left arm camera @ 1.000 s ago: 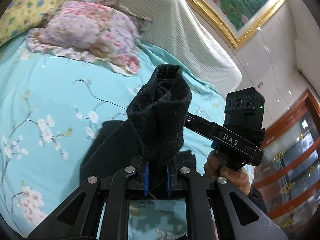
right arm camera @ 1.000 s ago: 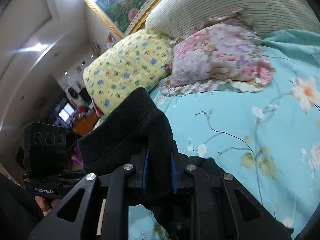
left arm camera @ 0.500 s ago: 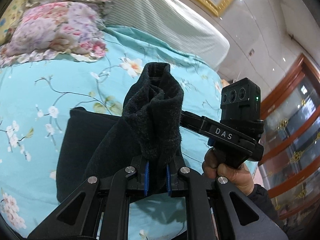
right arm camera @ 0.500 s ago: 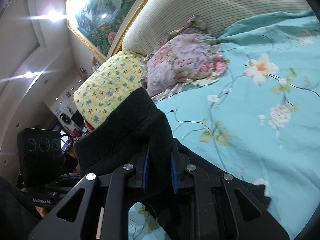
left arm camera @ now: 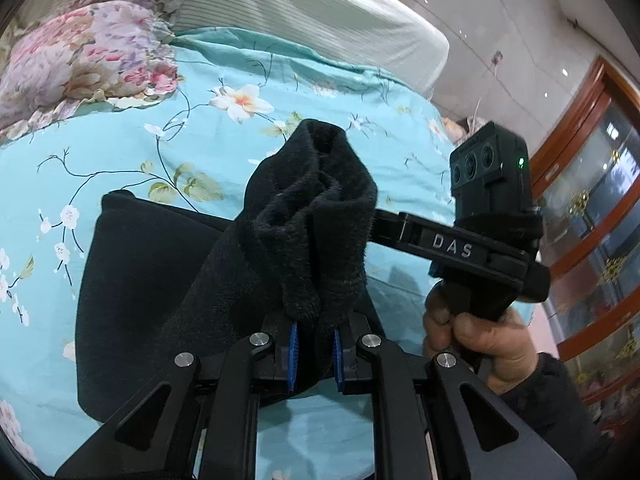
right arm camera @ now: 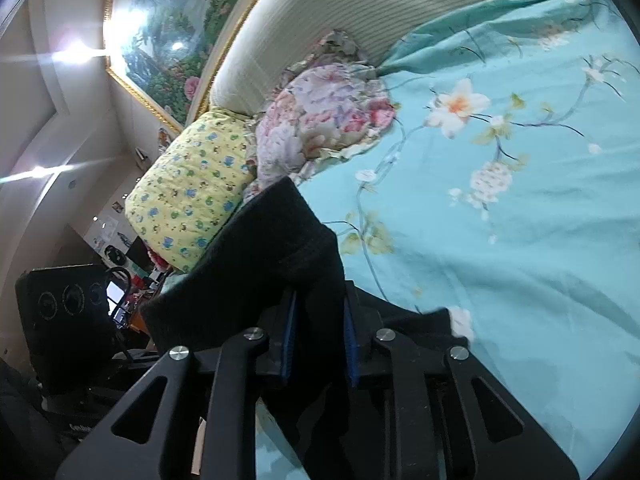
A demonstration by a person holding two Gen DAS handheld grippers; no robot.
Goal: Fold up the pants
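The black fleece pants lie partly on the turquoise floral bedsheet. My left gripper is shut on a bunched end of the pants, which sticks up between its blue pads. My right gripper is shut on another bunched end of the pants. The right gripper body also shows in the left wrist view, held by a hand just right of the cloth. Both ends are lifted above the part that lies flat on the bed.
A pink floral pillow and a yellow patterned pillow lie at the head of the bed by the striped headboard. A wooden glass cabinet stands to the right of the bed. The sheet stretches wide beyond the pants.
Both grippers have carried the pinched pants ends across the bed, away from the pillows. More of the flat black cloth shows beneath the left gripper. Both stay shut.
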